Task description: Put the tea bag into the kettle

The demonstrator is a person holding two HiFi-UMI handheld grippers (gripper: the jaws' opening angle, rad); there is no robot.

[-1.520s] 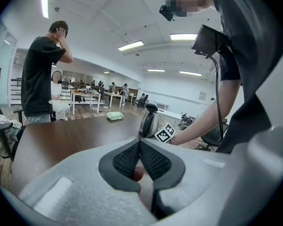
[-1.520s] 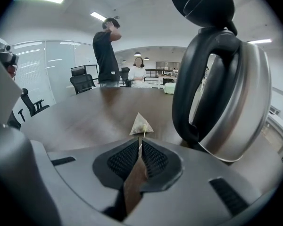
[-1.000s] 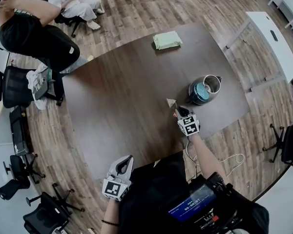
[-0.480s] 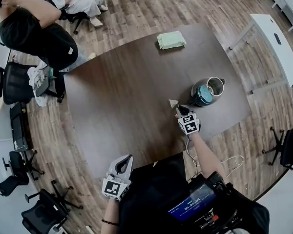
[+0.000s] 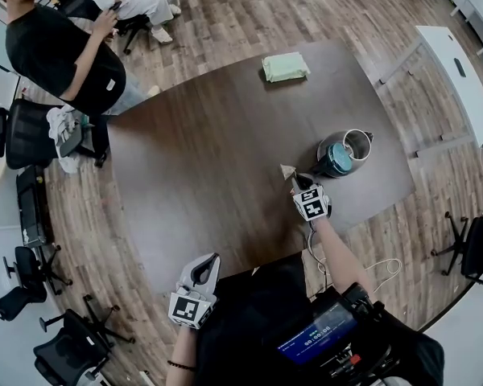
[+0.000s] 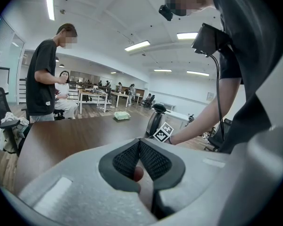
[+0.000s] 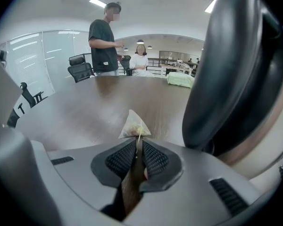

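A small pyramid tea bag (image 5: 287, 170) sits just left of the steel kettle (image 5: 339, 153), whose lid stands open over a teal inside. My right gripper (image 5: 297, 183) is shut on the tea bag's string. In the right gripper view the tea bag (image 7: 134, 125) stands right at the tips of my right gripper (image 7: 138, 146), and the kettle's dark body (image 7: 236, 84) fills the right side, very near. My left gripper (image 5: 208, 261) hangs at the near table edge, far from both; in its own view my left gripper (image 6: 139, 147) is shut on nothing, with the kettle (image 6: 155, 118) in the distance.
The dark brown table (image 5: 201, 159) carries a folded green cloth (image 5: 286, 66) at its far edge. A person stands at the far left corner (image 5: 64, 55), another sits behind. Office chairs (image 5: 32, 127) line the left side. A white desk (image 5: 459, 71) stands right.
My right gripper and the tea bag keep nearly the same spot beside the kettle. The standing person has lowered a raised arm. The left gripper has not moved.
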